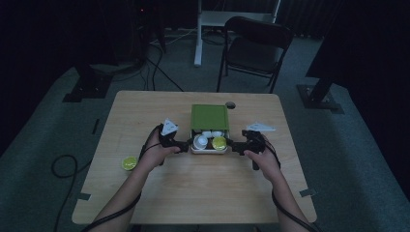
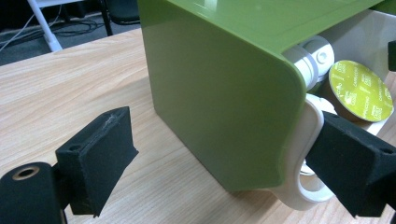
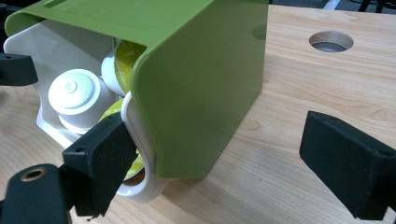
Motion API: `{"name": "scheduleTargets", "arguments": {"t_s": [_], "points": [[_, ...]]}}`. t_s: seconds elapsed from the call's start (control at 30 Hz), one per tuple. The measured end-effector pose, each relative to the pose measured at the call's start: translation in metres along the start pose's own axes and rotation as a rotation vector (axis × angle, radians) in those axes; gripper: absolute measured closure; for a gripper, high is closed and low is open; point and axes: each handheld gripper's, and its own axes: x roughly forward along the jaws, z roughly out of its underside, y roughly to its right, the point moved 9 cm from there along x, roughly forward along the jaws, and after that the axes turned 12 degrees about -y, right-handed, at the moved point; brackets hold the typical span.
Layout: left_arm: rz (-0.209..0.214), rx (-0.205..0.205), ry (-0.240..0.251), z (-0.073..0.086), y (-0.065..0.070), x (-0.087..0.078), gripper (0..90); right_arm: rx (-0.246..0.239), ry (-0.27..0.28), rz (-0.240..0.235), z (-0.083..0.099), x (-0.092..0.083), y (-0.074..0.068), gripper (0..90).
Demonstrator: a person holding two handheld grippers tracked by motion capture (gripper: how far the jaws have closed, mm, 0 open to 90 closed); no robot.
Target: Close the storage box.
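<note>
The box (image 1: 209,117), a green sleeve over a white drawer (image 1: 209,150), stands near the middle of the table (image 1: 193,193). The drawer is pulled partway out toward the person and holds capsules (image 1: 218,142): white ones and ones with yellow-green lids.

The left gripper (image 1: 183,146) sits at the drawer's left front corner. In the left gripper view its jaws stand wide apart. One pad (image 2: 355,163) lies against the white loop handle (image 2: 303,154) at the drawer's corner; the other pad (image 2: 100,158) is free above the table, clear of the sleeve (image 2: 219,98). Nothing is clamped.

The right gripper (image 1: 235,146) sits at the drawer's right front corner. In the right gripper view its jaws are likewise spread wide. One pad (image 3: 105,158) touches the white loop handle (image 3: 140,154) on that side; the other pad (image 3: 345,163) stands well apart from the sleeve (image 3: 201,93), over bare wood. No grip is made.

One more capsule (image 1: 129,163) with a yellow-green lid lies on the table left of the left hand (image 1: 157,154). A round hole (image 3: 331,42) is cut in the table behind the box.
</note>
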Motion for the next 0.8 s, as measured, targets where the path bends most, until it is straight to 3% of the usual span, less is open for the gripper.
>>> {"name": "scheduleTargets", "arguments": {"t_s": [0.6, 0.8], "points": [[-0.025, 0.003, -0.007, -0.0038, -0.0035, 0.0029, 10.5, 0.02, 0.004, 0.011, -0.0034, 0.0052, 0.0035, 10.7], [-0.023, -0.023, -0.008, -0.0036, -0.0045, 0.0044, 10.5, 0.026, 0.005, 0.017, -0.004, 0.0061, 0.0041, 10.7]]}}
